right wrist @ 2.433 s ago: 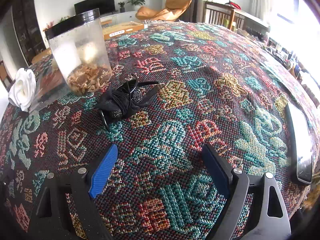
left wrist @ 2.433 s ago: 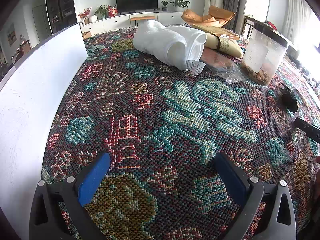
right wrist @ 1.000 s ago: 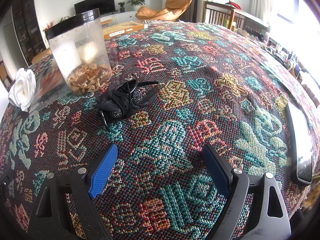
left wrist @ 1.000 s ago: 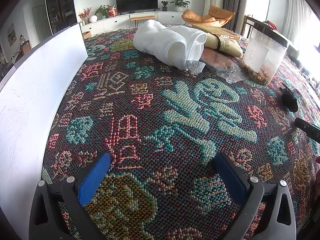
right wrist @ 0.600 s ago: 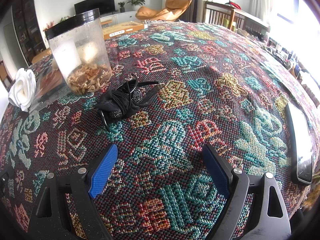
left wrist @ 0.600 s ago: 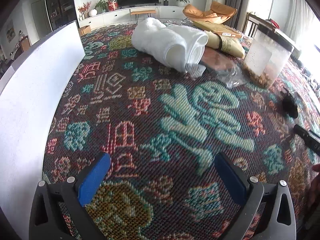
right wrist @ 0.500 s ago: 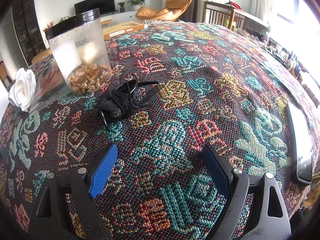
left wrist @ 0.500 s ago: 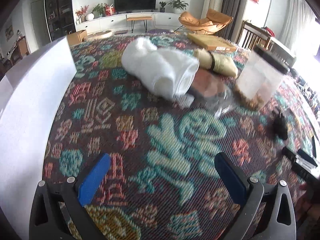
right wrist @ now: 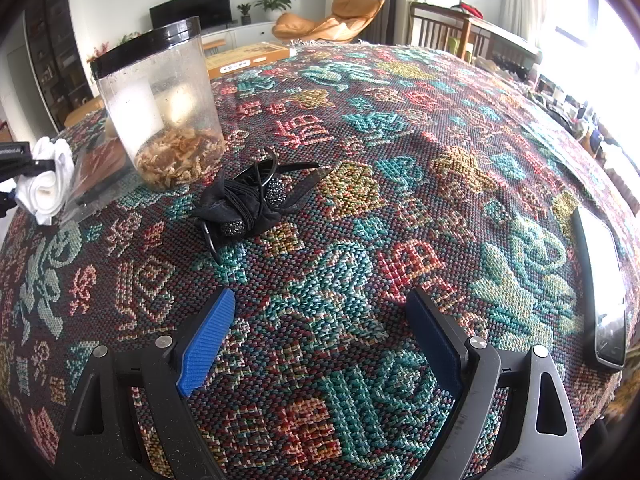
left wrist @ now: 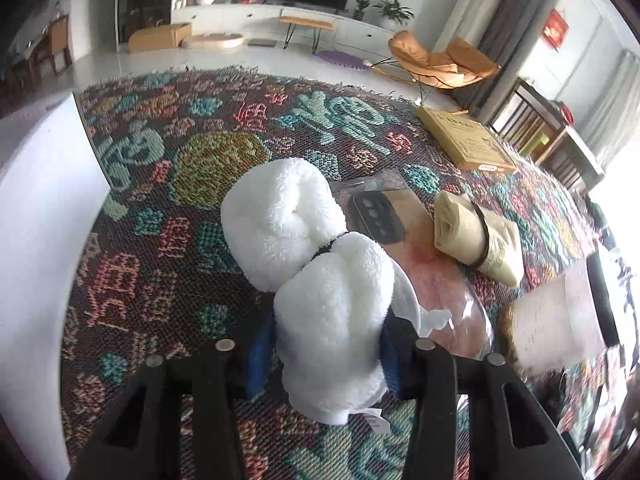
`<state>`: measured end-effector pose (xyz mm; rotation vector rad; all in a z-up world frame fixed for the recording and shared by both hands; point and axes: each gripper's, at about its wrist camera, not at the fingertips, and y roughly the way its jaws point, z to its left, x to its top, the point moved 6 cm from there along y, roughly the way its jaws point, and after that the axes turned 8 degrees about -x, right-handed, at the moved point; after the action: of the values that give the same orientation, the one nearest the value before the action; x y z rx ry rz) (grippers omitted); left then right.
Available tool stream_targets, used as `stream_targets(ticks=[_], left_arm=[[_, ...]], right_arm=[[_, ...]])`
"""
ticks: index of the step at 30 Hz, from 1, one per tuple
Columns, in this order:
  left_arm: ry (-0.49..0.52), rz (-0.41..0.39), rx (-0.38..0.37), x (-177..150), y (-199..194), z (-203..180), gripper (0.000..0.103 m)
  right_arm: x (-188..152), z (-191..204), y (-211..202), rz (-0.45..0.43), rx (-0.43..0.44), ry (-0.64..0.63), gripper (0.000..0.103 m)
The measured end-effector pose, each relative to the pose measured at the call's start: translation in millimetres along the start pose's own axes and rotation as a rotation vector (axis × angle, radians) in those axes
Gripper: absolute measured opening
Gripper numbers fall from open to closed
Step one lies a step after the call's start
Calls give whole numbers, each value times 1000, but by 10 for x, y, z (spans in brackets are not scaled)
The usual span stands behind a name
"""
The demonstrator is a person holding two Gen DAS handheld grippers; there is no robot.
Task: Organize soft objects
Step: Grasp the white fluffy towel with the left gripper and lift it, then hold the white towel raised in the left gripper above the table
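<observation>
The fluffy white rolled towel (left wrist: 308, 264), banded at its middle, lies on the woven patterned tablecloth (left wrist: 208, 160), its long axis running straight away from the left gripper (left wrist: 326, 348), whose blue-padded jaws pinch its near end. The right gripper (right wrist: 320, 336) hovers well apart, jaws wide and empty, nearer the black hair-tie bundle (right wrist: 244, 204)

A rolled fluffy white towel (left wrist: 308, 264) lies on the patterned woven tablecloth (left wrist: 224, 160), a clear plastic packet (left wrist: 420, 248) beside its right, a banded beige fabric roll (left wrist: 476, 236) beyond.
</observation>
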<state>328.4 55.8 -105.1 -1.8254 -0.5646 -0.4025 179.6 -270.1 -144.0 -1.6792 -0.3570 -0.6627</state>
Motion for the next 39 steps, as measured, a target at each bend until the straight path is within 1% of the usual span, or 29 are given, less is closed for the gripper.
stream_targets(ticks=[2, 4, 6, 9, 11, 12, 13, 14, 15, 16, 17, 18, 19, 20, 21, 23, 24, 25, 26, 27, 28, 30, 32, 39], left_arm=[[104, 19, 6, -165, -195, -94, 40], [184, 47, -20, -381, -446, -178, 40], [255, 94, -41, -605, -691, -256, 40], [332, 183, -77, -931, -957, -323, 40], [349, 229, -82, -1119, -1005, -334, 41], [353, 235, -73, -1190, -990, -334, 42], [361, 232, -65, -1275, -968, -344, 43], [370, 231, -57, -1344, -913, -364, 48], [373, 228, -46, -1393, -848, -394, 59], [374, 216, -29, -1426, -796, -428, 66], [380, 197, -12, -1433, -737, -464, 76], [390, 171, 0, -1450, -699, -514, 85], [395, 147, 5, -1461, -668, -558, 91], [392, 124, 16, -1474, -624, -582, 101], [382, 107, 36, -1494, -577, -580, 103], [354, 92, 109, -1518, -449, -490, 103], [332, 91, 123, -1537, -402, -435, 103], [286, 64, 86, -1529, -412, -384, 103], [234, 64, 64, -1528, -398, -310, 103], [223, 34, 63, -1511, -427, -282, 103], [214, 35, 70, -1511, -420, -259, 103], [233, 25, 86, -1522, -411, -276, 103], [224, 9, 88, -1525, -413, -272, 103], [222, 4, 91, -1530, -407, -268, 103]], right_arm=[[-2, 7, 10, 1, 1, -1, 90], [-2, 8, 10, 1, 1, -1, 90], [-2, 8, 10, 1, 1, -1, 90], [-2, 6, 10, 1, 1, -1, 90], [-2, 6, 11, 1, 1, -1, 90], [-3, 5, 10, 1, 1, -1, 90], [-3, 5, 9, 1, 1, -1, 90], [-3, 5, 9, 1, 1, -1, 90], [-3, 5, 10, 1, 2, -1, 90], [-2, 6, 10, 1, 2, -1, 90], [-3, 5, 9, 1, 2, -1, 90], [-1, 7, 12, 1, 2, -1, 90], [-3, 5, 9, 1, 2, -1, 90], [-2, 5, 9, 1, 2, -1, 90], [-2, 5, 9, 1, 2, -1, 90], [-3, 5, 8, 1, 2, -1, 90], [-3, 5, 9, 1, 2, -2, 90], [-4, 5, 8, 1, 2, -2, 90], [-3, 4, 7, 1, 2, -2, 90], [-4, 5, 8, 1, 2, -2, 90], [-4, 4, 7, 1, 2, -2, 90], [-5, 4, 8, 1, 2, -2, 91], [-4, 4, 9, 1, 2, -2, 91], [-6, 4, 9, 1, 3, -2, 91]])
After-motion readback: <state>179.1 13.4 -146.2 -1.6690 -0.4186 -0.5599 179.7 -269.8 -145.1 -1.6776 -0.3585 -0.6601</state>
